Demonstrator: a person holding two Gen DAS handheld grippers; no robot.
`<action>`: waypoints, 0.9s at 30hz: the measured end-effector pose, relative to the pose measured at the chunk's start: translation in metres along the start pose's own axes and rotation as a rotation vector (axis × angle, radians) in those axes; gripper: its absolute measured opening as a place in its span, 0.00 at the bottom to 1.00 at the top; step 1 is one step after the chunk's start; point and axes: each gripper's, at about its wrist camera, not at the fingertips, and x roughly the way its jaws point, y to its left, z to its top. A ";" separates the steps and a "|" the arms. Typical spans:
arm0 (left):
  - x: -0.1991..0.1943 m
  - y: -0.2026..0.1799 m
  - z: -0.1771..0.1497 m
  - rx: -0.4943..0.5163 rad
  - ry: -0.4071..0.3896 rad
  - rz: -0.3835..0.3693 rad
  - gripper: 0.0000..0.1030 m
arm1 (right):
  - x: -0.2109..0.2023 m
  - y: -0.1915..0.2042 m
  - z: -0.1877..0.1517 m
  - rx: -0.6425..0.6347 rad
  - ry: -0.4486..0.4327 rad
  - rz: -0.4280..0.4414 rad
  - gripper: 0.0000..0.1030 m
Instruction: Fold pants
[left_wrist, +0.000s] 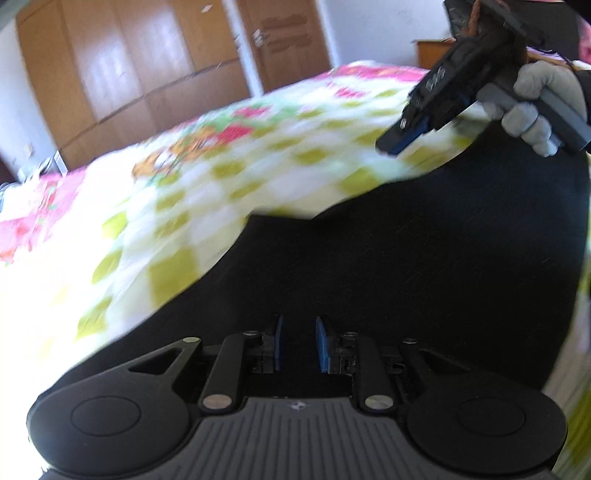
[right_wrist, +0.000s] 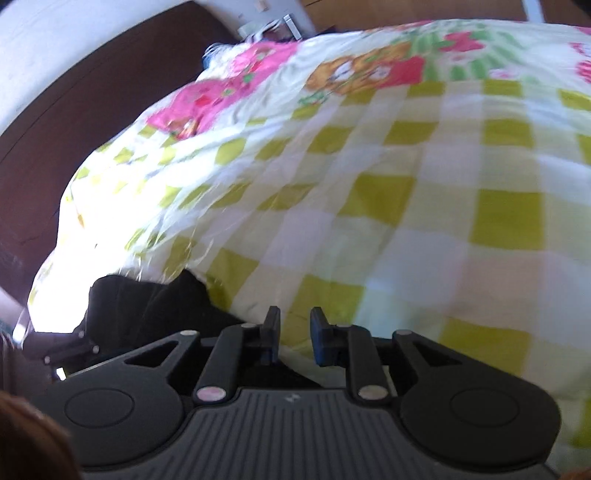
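Observation:
Black pants (left_wrist: 406, 266) lie spread on a bed with a yellow-and-white checked quilt (left_wrist: 184, 206). My left gripper (left_wrist: 297, 341) hovers over the pants, its jaws apart with nothing between them. My right gripper (left_wrist: 397, 142), held by a gloved hand, hangs above the pants' far edge in the left wrist view. In the right wrist view my right gripper (right_wrist: 293, 338) is open and empty over the quilt (right_wrist: 406, 206), with a bunch of the black pants (right_wrist: 155, 310) to its lower left. Both views are motion-blurred.
A wooden wardrobe (left_wrist: 129, 74) and a door (left_wrist: 288, 40) stand behind the bed. A dark wooden headboard (right_wrist: 74, 122) borders the quilt at the left. Pink flowered fabric (right_wrist: 229, 81) lies at the quilt's far end.

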 end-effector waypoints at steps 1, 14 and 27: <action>0.000 -0.008 0.004 0.006 -0.011 -0.022 0.36 | -0.029 -0.002 -0.007 0.033 -0.057 -0.033 0.19; 0.005 -0.117 0.043 0.177 -0.031 -0.217 0.37 | -0.242 -0.064 -0.222 0.652 -0.446 -0.352 0.29; 0.015 -0.159 0.063 0.248 0.027 -0.232 0.38 | -0.197 -0.126 -0.224 0.852 -0.795 0.111 0.29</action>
